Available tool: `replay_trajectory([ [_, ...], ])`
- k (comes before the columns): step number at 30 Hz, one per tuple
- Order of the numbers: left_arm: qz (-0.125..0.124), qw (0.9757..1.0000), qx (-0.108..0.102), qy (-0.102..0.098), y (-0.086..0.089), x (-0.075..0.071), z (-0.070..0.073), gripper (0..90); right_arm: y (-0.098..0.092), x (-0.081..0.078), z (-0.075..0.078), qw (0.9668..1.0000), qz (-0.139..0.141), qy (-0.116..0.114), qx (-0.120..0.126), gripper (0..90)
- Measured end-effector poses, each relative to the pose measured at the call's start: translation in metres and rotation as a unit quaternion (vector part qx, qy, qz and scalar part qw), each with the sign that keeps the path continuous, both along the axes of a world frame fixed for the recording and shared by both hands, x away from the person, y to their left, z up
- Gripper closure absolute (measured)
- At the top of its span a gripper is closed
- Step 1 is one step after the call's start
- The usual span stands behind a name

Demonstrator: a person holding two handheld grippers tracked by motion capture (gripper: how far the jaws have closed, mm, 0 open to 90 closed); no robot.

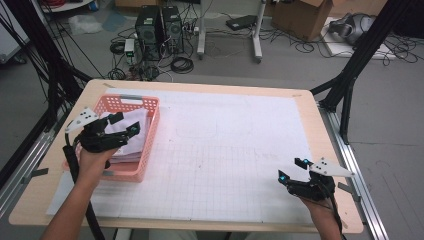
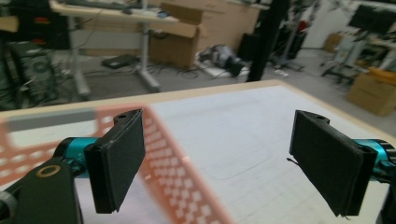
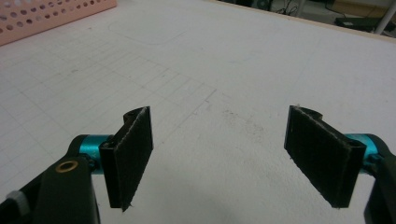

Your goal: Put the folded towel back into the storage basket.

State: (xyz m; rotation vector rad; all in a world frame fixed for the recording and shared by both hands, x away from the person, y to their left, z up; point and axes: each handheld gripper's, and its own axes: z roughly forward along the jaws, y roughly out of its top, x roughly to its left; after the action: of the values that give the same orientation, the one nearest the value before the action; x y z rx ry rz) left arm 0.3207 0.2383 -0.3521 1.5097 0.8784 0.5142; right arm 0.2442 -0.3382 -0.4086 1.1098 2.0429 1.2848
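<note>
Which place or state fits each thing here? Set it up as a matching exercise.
Things:
1. pink basket
2. folded white cloth
3. left tongs
4. right tongs

Places or states:
a. open, low over the gridded sheet, near right
b. lying in the basket
c. open, above the basket
d. at the table's left side

Pairs: 1-d, 2-b, 3-c, 4-a

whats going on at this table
A person holds tongs in each hand at a table covered by a white grid sheet. The left tongs hang open and empty over a pink basket that holds folded white cloth. The right tongs sit open and empty near the sheet's right front corner, nothing between the pads in the right gripper view.
</note>
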Motion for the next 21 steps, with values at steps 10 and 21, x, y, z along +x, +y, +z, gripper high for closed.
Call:
replay_trajectory([
  [10, -0.078, 0.9967, 0.011, -0.019, -0.055, -0.019, 0.000, 19.1, -0.003, -0.001, -0.001, 1.0000, 0.000, -0.006, 0.005, 22.7],
  [21, -0.122, 0.9918, 0.022, -0.031, -0.106, -0.040, -0.021, 19.3, -0.006, -0.002, -0.002, 1.0000, 0.000, -0.007, 0.002, 22.6],
])
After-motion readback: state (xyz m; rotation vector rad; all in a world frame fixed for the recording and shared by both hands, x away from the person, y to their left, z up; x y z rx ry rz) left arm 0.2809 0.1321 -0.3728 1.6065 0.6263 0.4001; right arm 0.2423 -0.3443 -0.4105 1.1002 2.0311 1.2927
